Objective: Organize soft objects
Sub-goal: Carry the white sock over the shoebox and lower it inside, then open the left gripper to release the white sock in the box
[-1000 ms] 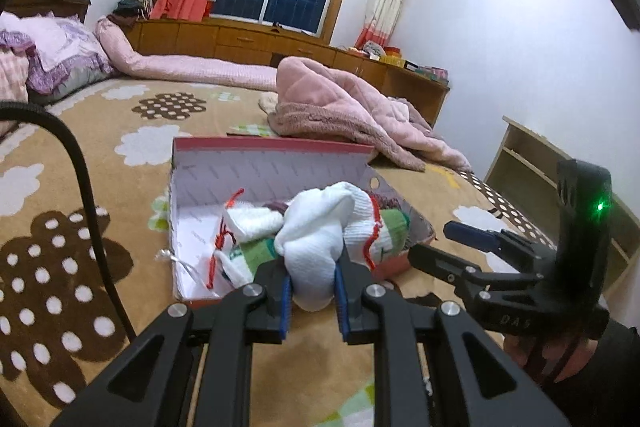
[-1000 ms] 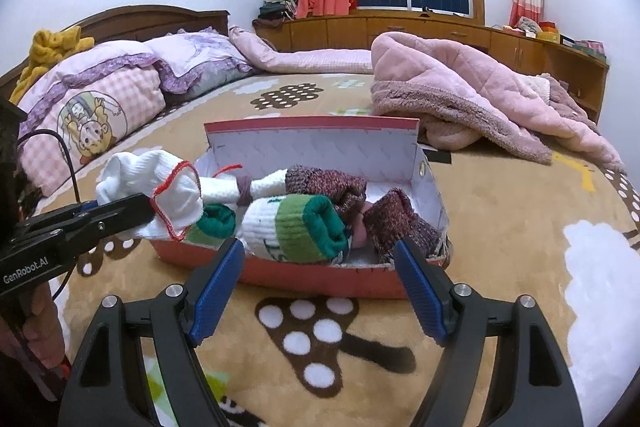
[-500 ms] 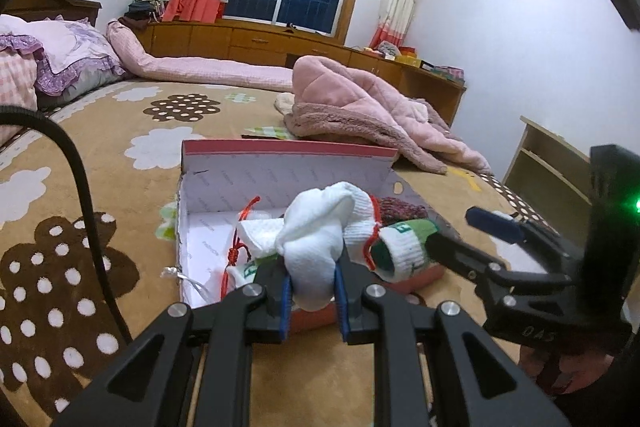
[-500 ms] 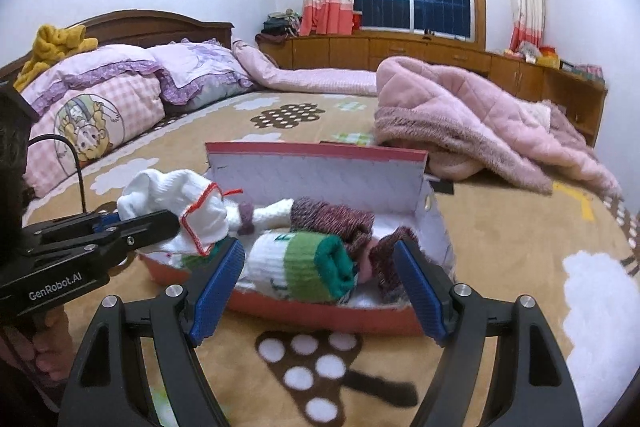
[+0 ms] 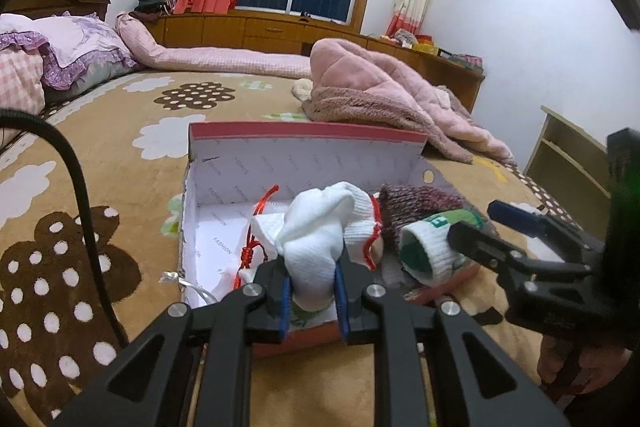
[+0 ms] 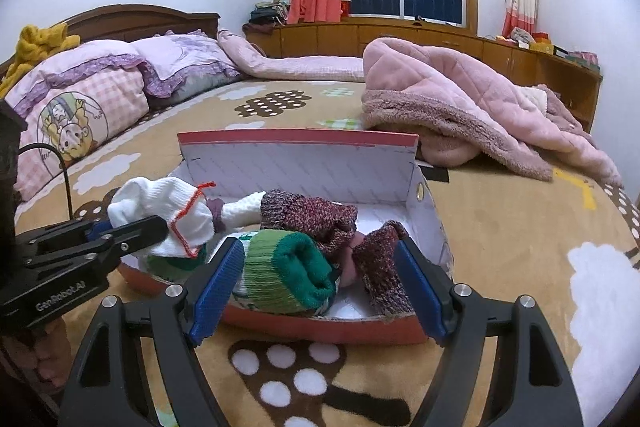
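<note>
Pinching a white sock bundle (image 5: pixel 316 247) between its blue pads, the left gripper (image 5: pixel 311 293) holds that roll just above the near-left part of the open shoe box (image 5: pixel 304 139), so the drop that matters runs straight down and slightly far from the jaws; the free floor of the box, white paper printed with lettering, lies below and to the left of the bundle, while the right half is already taken by other rolls; the bundle itself stands roughly upright in the grip, its bulk rising from the pads and its red-trimmed cuff (image 5: pixel 370 227) flaring to the right, so its long axis runs near to far and upward rather than across the box; in the right wrist view the same bundle (image 6: pixel 168 215) hangs at the box's left end, clear above the rim; the right gripper (image 6: pixel 318 285) stands spread wide, holding nothing, its pads straddling the green-and-white sock roll (image 6: pixel 288 277) at the near edge; that roll lies on its side with its long axis left to right and its dark green cuff turned toward the right; behind it a maroon knitted sock (image 6: pixel 308 215) lies across the box; the left gripper is plainly the nearer one to the free space, and I judge a short lowering would seat the bundle there; the box rests on the brown patterned bedspread (image 6: pixel 500 219).
</note>
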Tool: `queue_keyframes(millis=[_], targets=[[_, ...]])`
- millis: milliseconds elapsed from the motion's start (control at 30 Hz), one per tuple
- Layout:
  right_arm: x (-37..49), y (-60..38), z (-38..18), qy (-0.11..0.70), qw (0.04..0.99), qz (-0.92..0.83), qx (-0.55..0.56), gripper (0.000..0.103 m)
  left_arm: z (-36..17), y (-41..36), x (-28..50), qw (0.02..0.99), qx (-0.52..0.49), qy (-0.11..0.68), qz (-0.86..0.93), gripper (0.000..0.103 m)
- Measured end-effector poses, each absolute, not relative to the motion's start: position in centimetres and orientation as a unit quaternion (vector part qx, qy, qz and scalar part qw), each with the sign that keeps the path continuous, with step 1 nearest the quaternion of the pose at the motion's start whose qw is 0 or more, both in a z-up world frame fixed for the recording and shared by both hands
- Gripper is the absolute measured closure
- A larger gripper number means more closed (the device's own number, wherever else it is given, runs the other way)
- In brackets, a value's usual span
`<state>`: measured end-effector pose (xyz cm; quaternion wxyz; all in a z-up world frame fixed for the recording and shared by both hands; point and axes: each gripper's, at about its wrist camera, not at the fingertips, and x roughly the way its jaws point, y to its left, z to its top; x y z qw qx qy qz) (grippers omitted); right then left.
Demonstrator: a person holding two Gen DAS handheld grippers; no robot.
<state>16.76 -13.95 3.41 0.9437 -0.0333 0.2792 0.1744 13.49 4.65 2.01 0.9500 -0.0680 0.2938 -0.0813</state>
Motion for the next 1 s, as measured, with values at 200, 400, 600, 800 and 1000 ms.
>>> queue_keyframes(millis=[200,400,600,800,1000], targets=[[18.2,-13.3,2.8,0.301,0.936,0.184,-0.021,0.024,1.1,5.5,14.8,0.942,-0.102,0.31,-0.082,0.085],[21.4,-13.8,0.7,0.373,0.9,0.223,0.047,0.024,0.2,5.3,16.0,0.935,-0.097,0.329,-0.088,0.085],[20.9,-11.1,-0.5,0.367,0.905,0.206,-0.07,0.016,-0.8,5.1,16.5,0.934,-0.094,0.332,-0.094,0.084],[21.1,-11.4,-0.8,0.369,0.905,0.2,-0.069,0.014,-1.0,5.2,16.3,0.934,-0.098,0.331,-0.097,0.082],[20.8,-11.2,-0.9,0.361,0.908,0.2,-0.07,0.014,-0.9,4.7,16.2,0.936,-0.081,0.33,-0.088,0.077]])
